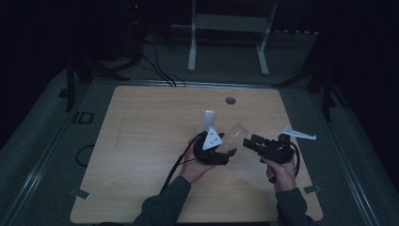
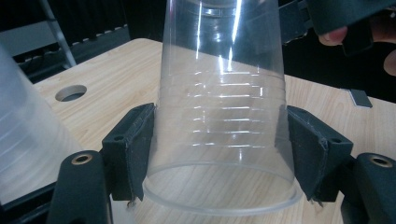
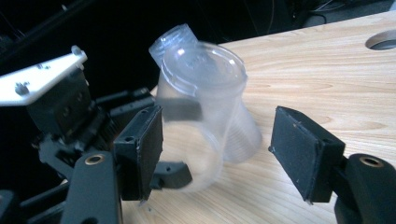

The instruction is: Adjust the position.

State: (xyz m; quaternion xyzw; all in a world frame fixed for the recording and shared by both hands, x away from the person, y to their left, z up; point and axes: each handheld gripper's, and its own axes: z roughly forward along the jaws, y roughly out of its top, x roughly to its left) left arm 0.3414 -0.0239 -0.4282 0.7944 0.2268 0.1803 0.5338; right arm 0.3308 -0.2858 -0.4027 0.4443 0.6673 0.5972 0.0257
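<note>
- In the high view, the left gripper point(image 1: 229, 151) sits just below the middle of the frame, held in the person's left hand point(image 1: 197, 167), with its white three-cornered plate on top.
- It holds a clear plastic cup point(image 1: 235, 133), which tilts up and to the right from its jaws, toward the centre right of the frame.
- In the left gripper view, that cup point(image 2: 223, 107) fills the middle of the frame; both black pads point(image 2: 135, 144) press on its ribbed wall near the wide rim, one from each side, so the jaws stand part closed around it.
- A second clear cup point(image 1: 208, 120) stands just above and left of the held one in the high view, upside down on the wooden table point(image 1: 141, 155); in the left gripper view its blurred wall point(image 2: 23, 140) shows at the left edge.
- The right gripper point(image 1: 248, 142) lies to the right of centre in the high view, in the person's right hand point(image 1: 281, 172), pointing left at the held cup.
- In the right gripper view, its jaws stand well apart. The held cup point(image 3: 201, 102) shows at centre left, its closed base toward the camera. The left pad point(image 3: 140, 149) is just beside its wall; whether it touches I cannot tell. The right pad is clearly apart from it.
- The second cup point(image 3: 240, 135) shows behind the held one in that view.
- A round hole point(image 1: 230, 100) lies in the table near its upper edge.
</note>
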